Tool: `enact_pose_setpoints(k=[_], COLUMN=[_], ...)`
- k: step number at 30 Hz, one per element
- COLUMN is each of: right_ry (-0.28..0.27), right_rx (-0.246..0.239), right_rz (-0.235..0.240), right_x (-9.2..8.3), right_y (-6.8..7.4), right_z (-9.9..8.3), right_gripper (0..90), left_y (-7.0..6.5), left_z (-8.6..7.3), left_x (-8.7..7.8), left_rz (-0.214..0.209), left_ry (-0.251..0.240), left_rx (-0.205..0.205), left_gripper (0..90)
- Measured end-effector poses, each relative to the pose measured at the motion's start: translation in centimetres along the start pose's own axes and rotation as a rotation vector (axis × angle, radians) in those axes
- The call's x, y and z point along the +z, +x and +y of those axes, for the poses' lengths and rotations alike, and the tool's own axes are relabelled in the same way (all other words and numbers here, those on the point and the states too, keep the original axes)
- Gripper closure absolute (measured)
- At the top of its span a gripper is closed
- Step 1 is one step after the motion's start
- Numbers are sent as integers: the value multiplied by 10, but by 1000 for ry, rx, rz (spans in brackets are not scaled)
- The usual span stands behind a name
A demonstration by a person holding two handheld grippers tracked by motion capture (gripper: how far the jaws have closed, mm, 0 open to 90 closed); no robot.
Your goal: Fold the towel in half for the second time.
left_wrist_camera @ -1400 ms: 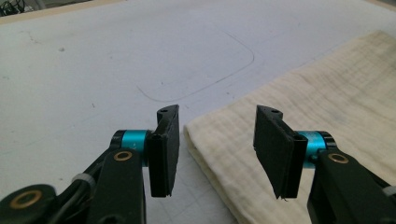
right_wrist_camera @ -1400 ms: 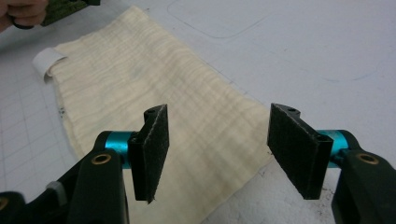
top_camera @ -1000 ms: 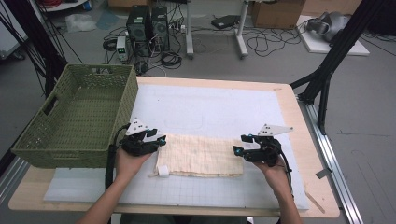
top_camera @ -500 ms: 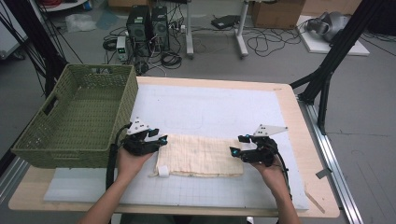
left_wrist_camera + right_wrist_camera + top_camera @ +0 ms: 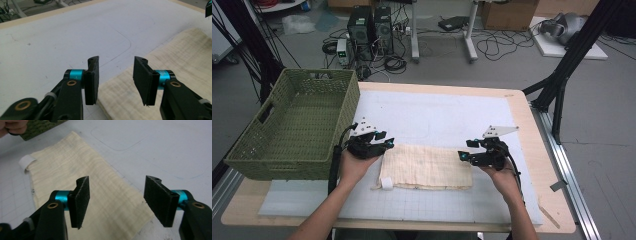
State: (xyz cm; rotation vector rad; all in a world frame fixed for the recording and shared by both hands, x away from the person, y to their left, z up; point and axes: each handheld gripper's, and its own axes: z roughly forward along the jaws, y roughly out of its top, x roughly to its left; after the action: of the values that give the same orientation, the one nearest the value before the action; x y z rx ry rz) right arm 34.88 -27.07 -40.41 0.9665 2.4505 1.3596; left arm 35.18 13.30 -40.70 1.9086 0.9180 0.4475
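Two grippers' fingers gape empty at each end of the folded, cream, ribbed cloth (image 5: 426,167).

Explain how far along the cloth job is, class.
Done: the cream cloth lies folded into a strip on the white mat. In hand: the left gripper and right gripper sit at its ends, jaws apart, the left's just closing. Left: probably gripping it; the green basket holds no cloth.

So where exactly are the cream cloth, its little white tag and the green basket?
cream cloth (image 5: 427,167): high view, middle of the folded fabric.
white tag (image 5: 26,161): right gripper view, the loop at the cloth's corner.
green basket (image 5: 294,125): high view, its woven floor.
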Motion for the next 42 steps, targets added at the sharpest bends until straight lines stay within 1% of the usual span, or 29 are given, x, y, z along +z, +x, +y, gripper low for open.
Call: enact_pose_setpoints(k=[1,2,4,6,8,9,10,12,15,17,18,20,21,22,24,25,27,28,30,31,32,33,34,35,37,39,40,41,42], right_ry=[17,30,52,55,56,59,63,85,101,109,109,123,127,138,149,147,156,159,167,171,172,171,173,173,158,148,134,128,121], right_rx=[6,12,34,43,43,46,48,56,71,81,84,102,100,110,98,96,87,85,81,83,84,82,86,77,64,60,54,53,51], right_rz=[-10,-10,-13,-18,-36,-45,-48,-72,-72,-72,-71,-70,-58,-55,-52,-42,-46,-43,-36,-16,6,20,26,20,7,-4,-11,-20,-28], right_x=[2,4,7,10,12,14,16,20,26,27,28,30,31,32,33,34,34,35,35,35,36,36,36,35,32,29,26,23,21], right_y=[-2,-5,-10,-14,-16,-18,-20,-22,-27,-29,-30,-32,-34,-34,-34,-33,-32,-31,-29,-29,-30,-30,-30,-30,-30,-32,-33,-34,-34], right_z=[-1,-3,-5,-6,-7,-7,-7,-9,-11,-13,-13,-15,-16,-17,-17,-17,-17,-16,-16,-16,-17,-17,-16,-16,-14,-10,-8,-5,-2], right_gripper=[398,414,420,430,444,455,460,468,476,512,514,527,546,553,578,612,618,643,716,765,802,815,821,823,828,830,831,831,831], left_y=[1,2,3,2,1,1,3,7,12,14,15,16,16,15,15,15,16,16,17,17,17,17,17,17,17,16,15,16,17], left_z=[-1,-2,-4,-5,-6,-7,-8,-11,-14,-16,-17,-19,-21,-21,-21,-21,-21,-22,-22,-22,-22,-22,-22,-21,-20,-17,-16,-15,-13], left_x=[2,5,9,14,18,20,22,25,30,32,34,37,39,39,38,38,37,37,37,36,35,35,34,33,33,32,32,31,30], left_rz=[0,-2,-3,-9,-10,-7,2,11,18,15,12,-4,-10,-8,-1,-1,-15,-22,-45,-50,-49,-49,-48,-42,-27,-17,-10,-3,2], left_ry=[11,25,34,45,58,65,72,86,113,125,134,169,186,186,185,184,184,181,180,184,182,181,177,173,151,113,86,74,54], left_rx=[-1,-1,-9,-10,15,15,8,-7,-18,-34,-38,-44,-40,-28,-25,-22,-31,-28,-42,-35,-34,-35,-37,-37,-35,-56,-70,-71,-83], left_gripper=[577,577,572,501,501,509,510,513,535,545,546,546,545,536,551,583,651,696,780,820,833,843,848,851,853,853,854,855,855])
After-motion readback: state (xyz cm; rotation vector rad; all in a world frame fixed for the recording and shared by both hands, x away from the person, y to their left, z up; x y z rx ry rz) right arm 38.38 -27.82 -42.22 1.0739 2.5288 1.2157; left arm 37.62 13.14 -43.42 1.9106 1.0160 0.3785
